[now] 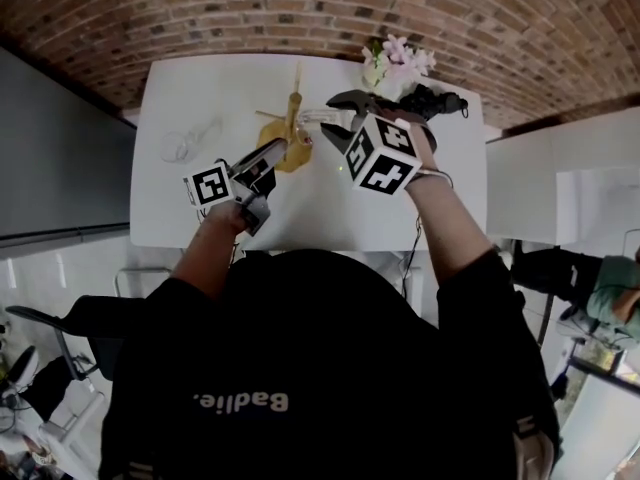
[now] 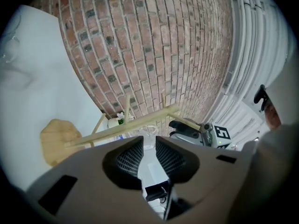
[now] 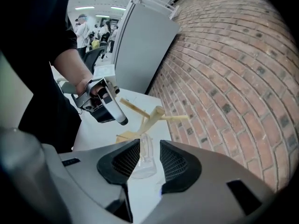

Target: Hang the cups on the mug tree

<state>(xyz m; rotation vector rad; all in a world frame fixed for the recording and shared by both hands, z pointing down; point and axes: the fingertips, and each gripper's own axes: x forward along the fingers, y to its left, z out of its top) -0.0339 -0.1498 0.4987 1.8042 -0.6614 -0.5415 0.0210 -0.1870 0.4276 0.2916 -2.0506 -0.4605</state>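
Above the white table (image 1: 170, 208), the right gripper (image 3: 149, 144) pinches a clear cup (image 3: 143, 168) by its wall, near the mug tree (image 3: 152, 118). It looks light, slippery, breakable: squeeze gently. The left gripper (image 2: 149, 140) hangs half open, empty.

A white table (image 1: 200, 88) stood against a brick wall (image 1: 200, 8), flowers (image 1: 398, 63) at its far edge and a grey panel (image 1: 60, 158) beside it.
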